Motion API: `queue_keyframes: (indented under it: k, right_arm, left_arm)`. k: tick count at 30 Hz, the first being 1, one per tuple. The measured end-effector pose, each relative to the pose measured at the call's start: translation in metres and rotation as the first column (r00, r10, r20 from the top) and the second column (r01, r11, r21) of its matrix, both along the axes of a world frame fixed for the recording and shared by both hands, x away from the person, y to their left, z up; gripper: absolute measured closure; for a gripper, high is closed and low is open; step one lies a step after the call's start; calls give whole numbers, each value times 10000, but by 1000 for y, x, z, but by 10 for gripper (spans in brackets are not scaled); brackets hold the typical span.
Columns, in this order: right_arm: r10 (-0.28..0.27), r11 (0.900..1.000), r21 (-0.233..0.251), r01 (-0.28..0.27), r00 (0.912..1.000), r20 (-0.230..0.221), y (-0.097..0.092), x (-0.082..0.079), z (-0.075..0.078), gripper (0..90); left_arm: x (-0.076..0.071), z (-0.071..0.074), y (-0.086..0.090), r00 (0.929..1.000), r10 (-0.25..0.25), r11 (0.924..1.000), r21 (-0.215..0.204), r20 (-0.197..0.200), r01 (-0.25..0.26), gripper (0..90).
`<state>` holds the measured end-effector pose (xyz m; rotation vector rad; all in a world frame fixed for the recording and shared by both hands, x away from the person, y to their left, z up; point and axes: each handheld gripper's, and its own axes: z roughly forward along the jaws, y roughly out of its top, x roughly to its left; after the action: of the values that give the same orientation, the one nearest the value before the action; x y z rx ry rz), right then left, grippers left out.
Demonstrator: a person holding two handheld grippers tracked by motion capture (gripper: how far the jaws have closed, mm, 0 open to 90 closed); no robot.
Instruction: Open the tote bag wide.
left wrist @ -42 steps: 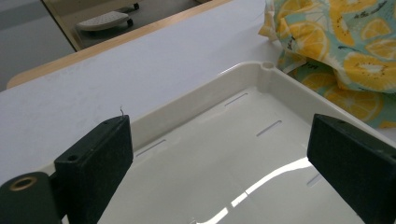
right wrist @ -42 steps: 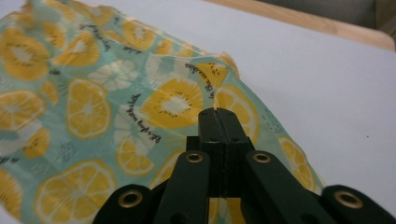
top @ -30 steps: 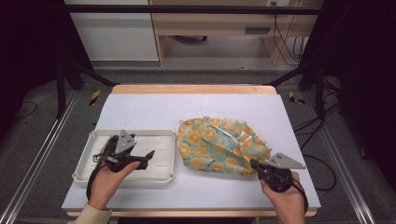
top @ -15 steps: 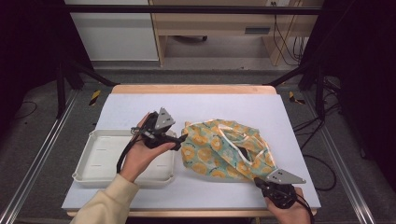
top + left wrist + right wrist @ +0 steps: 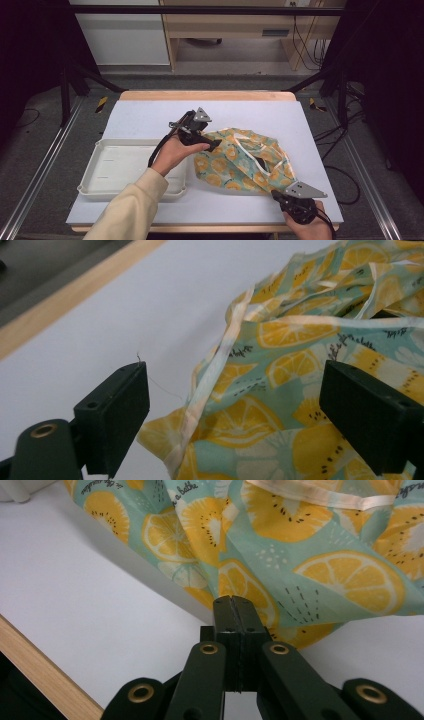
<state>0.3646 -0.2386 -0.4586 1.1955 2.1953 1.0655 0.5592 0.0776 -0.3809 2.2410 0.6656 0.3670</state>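
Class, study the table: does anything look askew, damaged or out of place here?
Nothing looks damaged or spilled. The lemon-print cloth lies rumpled, its near corner pinched in the shut right gripper; a loose thread trails off its edge near the open left gripper.

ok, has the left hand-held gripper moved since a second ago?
Yes. The left hand-held gripper was over the white tray; it has gone right, off the tray, to the lemon-print cloth, jaws open at its edge.

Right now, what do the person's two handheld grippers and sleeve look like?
Both are black two-jaw tools. The left gripper carries a grey three-cornered plate, trails a black cable, and has blocky rectangular jaw pads. The right gripper has the same plate, with brass-coloured rivets on its linkage. The left forearm wears a cream long sleeve.
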Motion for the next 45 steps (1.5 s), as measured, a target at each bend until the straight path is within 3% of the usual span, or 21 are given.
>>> queue_keyframes:
  k: [4,6,11,15,19,25,27,31,34,37,41,45]
  right_arm:
    - [12,10000,21,-12,9999,106,0,0,1,900]
    - [-6,10000,55,5,9999,151,0,0,1,900]
    - [-3,10000,79,0,9995,309,0,-1,2,900]
    - [-16,9998,181,5,9980,626,0,-2,5,900]
    - [-27,9998,211,9,9964,842,1,-1,6,900]
    - [-156,9997,215,138,9964,835,-1,-2,6,900]
    - [-180,9996,221,162,9963,846,0,-3,6,900]
    - [-86,9999,134,74,9960,892,1,-3,7,900]
    - [81,9996,254,-110,9937,1122,2,-6,7,900]
    - [-71,9993,372,28,9932,1160,2,-5,6,850]
    - [-175,9989,458,112,9903,1378,3,-7,13,746]
    - [-102,9986,533,27,9900,1408,4,-7,23,565]
  left_arm:
    - [0,-7,-3,9991,-109,9992,389,-414,125,203]
    - [-3,-10,-5,9994,-108,9972,730,-314,130,305]
    - [-10,-15,-3,9996,30,9951,988,-263,-4,555]
    - [-16,-14,7,9997,13,9981,612,-229,1,767]
    - [-25,-11,14,10000,-26,9998,178,3,26,877]
    - [-61,2,35,9972,137,9962,-872,733,-73,893]
    - [-77,4,43,9947,56,9952,-982,1031,46,896]
    - [-109,-2,56,9897,-185,9932,-1110,1420,345,895]
    - [-129,-12,64,9870,-290,9878,-1469,1578,526,895]
    - [-133,-23,62,9832,-423,9955,-761,1776,565,896]
    - [-132,-33,61,9852,-389,9958,-755,1672,521,898]
    - [-133,-38,63,9866,-380,9957,-771,1584,507,897]
